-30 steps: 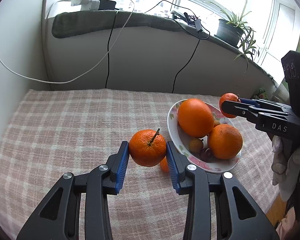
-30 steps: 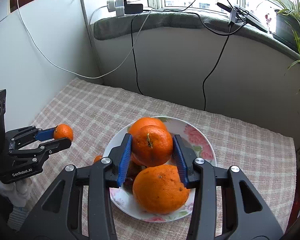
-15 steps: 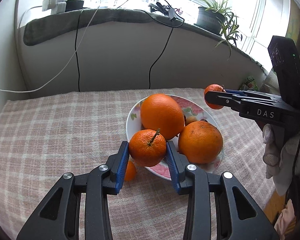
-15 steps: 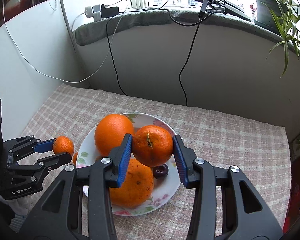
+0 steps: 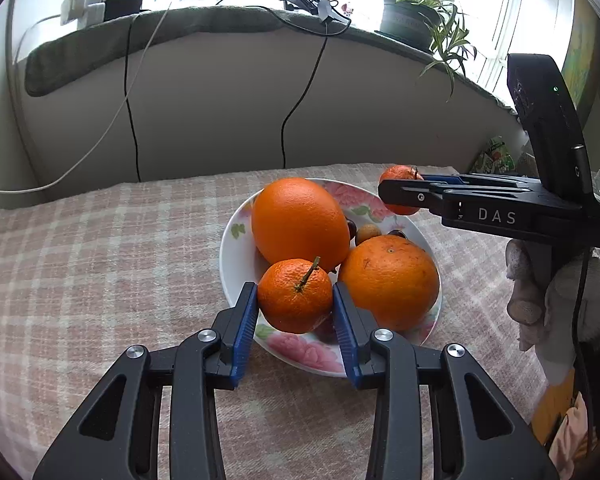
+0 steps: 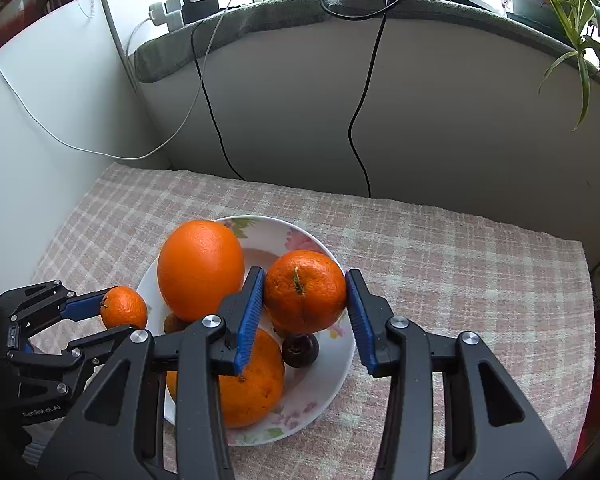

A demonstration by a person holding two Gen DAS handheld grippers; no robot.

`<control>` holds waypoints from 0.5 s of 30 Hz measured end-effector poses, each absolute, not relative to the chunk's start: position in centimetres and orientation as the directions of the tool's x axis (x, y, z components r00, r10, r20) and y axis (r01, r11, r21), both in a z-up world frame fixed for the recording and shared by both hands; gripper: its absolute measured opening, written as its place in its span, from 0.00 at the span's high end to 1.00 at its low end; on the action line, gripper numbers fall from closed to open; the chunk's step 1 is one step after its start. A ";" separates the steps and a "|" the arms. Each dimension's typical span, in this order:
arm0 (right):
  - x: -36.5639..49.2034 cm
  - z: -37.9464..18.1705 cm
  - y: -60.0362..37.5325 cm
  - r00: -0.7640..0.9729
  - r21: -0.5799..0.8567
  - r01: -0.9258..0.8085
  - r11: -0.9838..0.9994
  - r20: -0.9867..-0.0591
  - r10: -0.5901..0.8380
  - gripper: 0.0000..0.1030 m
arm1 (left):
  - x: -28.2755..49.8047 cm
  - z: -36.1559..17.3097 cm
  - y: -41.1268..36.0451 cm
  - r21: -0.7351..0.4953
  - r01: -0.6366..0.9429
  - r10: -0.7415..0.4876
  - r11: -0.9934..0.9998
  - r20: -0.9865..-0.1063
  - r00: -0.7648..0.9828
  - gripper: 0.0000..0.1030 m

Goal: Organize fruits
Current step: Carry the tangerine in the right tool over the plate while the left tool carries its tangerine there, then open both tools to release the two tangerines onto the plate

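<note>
Left hand-held gripper (image 5: 295,322): clamped on a small mandarin (image 5: 295,296), a blue pad on each flank and the stem up; it hangs over the near rim of the plate (image 5: 236,280), which looks like the approach to a drop.
Right hand-held gripper (image 6: 305,316): clamped on a tangerine (image 6: 304,291) by its sides, held above the plate's right half, where the bare porcelain lies.
Why side grips: round fruit gives flat pads little to hold, so squeezing across the widest part likely keeps each from rolling out.
Plate: flowered, on the checked cloth (image 5: 100,260) of the worktop, within reach of both sides.
Already in plate: a big smooth orange (image 5: 299,220) toward the back, a rougher orange (image 5: 388,280) beside it and touching it, a dark cherry (image 6: 300,350) and a small brown fruit (image 5: 367,233) tucked into the gaps.
Free room: little; I judge the open patch under the tangerine the best spot, while the mandarin has only the front edge.
Risk: a fruit let go onto the others could roll off the shallow rim, so each probably needs lowering into a hollow before the pads part.
Progress: well along, two fruits in the air and not yet set down.
</note>
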State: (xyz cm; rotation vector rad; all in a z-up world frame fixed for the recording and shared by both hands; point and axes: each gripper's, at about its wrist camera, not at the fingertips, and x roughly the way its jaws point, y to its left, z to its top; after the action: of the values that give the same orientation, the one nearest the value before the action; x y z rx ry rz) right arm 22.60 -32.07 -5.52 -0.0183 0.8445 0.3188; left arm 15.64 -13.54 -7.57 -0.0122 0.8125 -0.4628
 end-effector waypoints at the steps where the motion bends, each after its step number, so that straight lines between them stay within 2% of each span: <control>1: 22.6 -5.6 -32.0 0.619 0.108 -0.285 0.953 -0.738 0.269 0.58 | 15.7 -7.6 -13.6 -0.183 0.394 -0.401 0.901 -0.698 0.593 0.65; 15: 22.9 -5.8 -31.4 0.609 0.098 -0.302 0.948 -0.745 0.271 0.58 | 16.1 -7.9 -13.8 -0.178 0.414 -0.409 0.893 -0.705 0.580 0.65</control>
State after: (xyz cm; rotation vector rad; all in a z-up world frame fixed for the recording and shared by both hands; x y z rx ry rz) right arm 22.91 -31.43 -5.80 -0.0390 0.8538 0.3314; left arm 16.12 -13.85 -7.94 0.0061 0.8221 -0.4811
